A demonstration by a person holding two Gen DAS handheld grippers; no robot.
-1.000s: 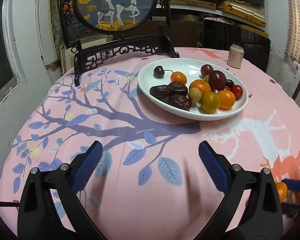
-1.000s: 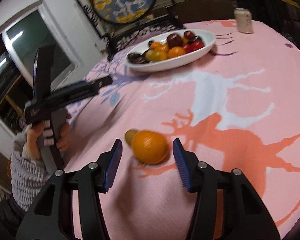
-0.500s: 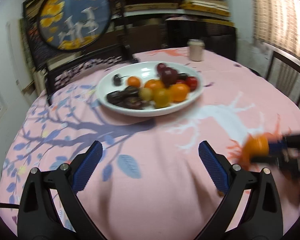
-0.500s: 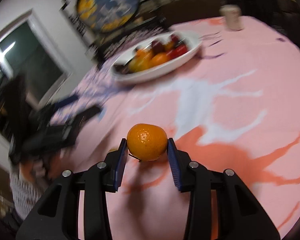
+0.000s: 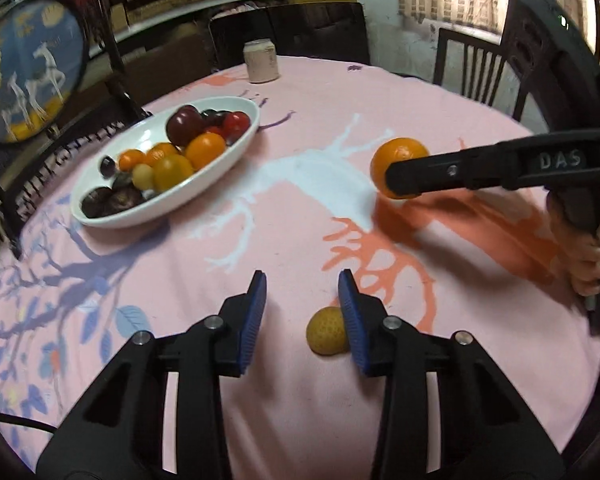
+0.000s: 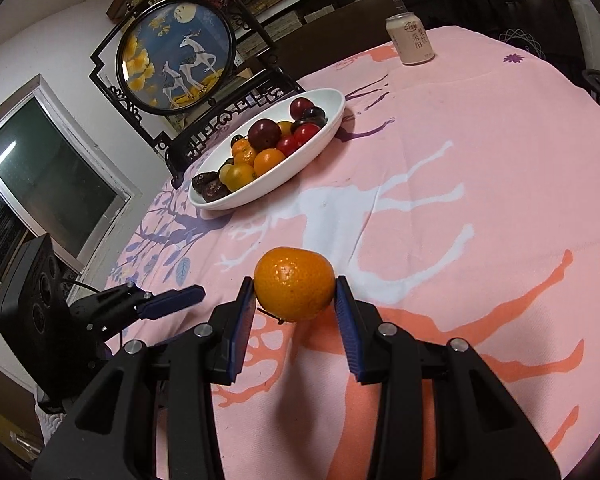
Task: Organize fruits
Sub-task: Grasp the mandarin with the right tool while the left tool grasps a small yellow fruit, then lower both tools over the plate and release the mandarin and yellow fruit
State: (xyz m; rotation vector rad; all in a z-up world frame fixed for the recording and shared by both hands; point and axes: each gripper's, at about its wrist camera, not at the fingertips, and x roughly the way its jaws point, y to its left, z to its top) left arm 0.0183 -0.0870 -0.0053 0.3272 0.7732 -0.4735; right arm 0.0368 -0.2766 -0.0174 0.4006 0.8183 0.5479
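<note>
Right gripper point(image 6: 295, 300) clamps the round orange mandarin point(image 6: 294, 283) above the pink cloth; carry it level to the far-left white oval dish point(image 6: 332, 130). Left gripper point(image 5: 302, 300) has just narrowed, nothing pinched, small yellow fruit point(image 5: 326, 336) beside one pad.

The tablecloth point(image 6: 480, 128) is matt printed cloth. The bowl point(image 6: 332, 120) looks glossy, probably glazed ceramic. The orange point(image 6: 294, 288) has dimpled, shiny peel; blue ribbed pads point(image 6: 346, 320) flank it. The far can point(image 6: 411, 40) seems metal.
</note>
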